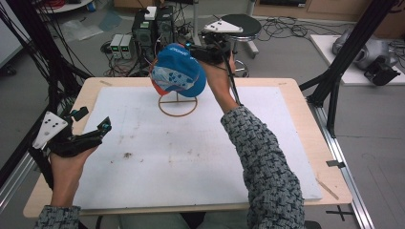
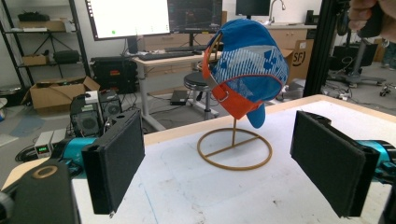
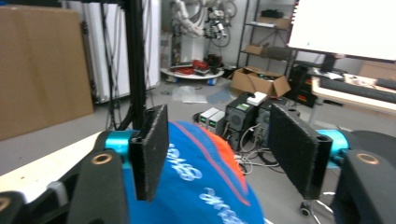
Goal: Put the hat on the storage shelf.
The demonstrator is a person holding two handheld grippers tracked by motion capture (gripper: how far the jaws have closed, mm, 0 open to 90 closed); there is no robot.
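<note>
Here, in the high view, a blue cap [image 1: 177, 71] with orange trim sits on top of a thin wire stand [image 1: 177, 102] whose ring foot rests on the white mat [image 1: 191, 148] of the bench [image 1: 305, 124], toward the far edge; hung this way the cap keeps its domed shape and stays off the mat. The right hand-held gripper [image 1: 200, 51] is just beside the top of the cap on its far right side, raised above the bench, while the left hand-held gripper [image 1: 90, 119] rests low at the near left, well apart from the stand, probably waiting its turn. In the left gripper view, that gripper's two black jaws stand wide with nothing between the pads, and past them the cap hangs tilted on the stand, its orange strap and buckle [image 2: 223, 96] toward the camera and the brim [image 2: 256, 116] pointing down. The ring base [image 2: 235, 149] holds nothing. In the right gripper view, the right gripper's jaws are parted, with the cap's crown [image 3: 196, 182] bulging up from below between them; the pads don't appear to press on the fabric, so I judge the cap is released and resting on the stand alone. No box, tray or other container sits on the bench.
</note>
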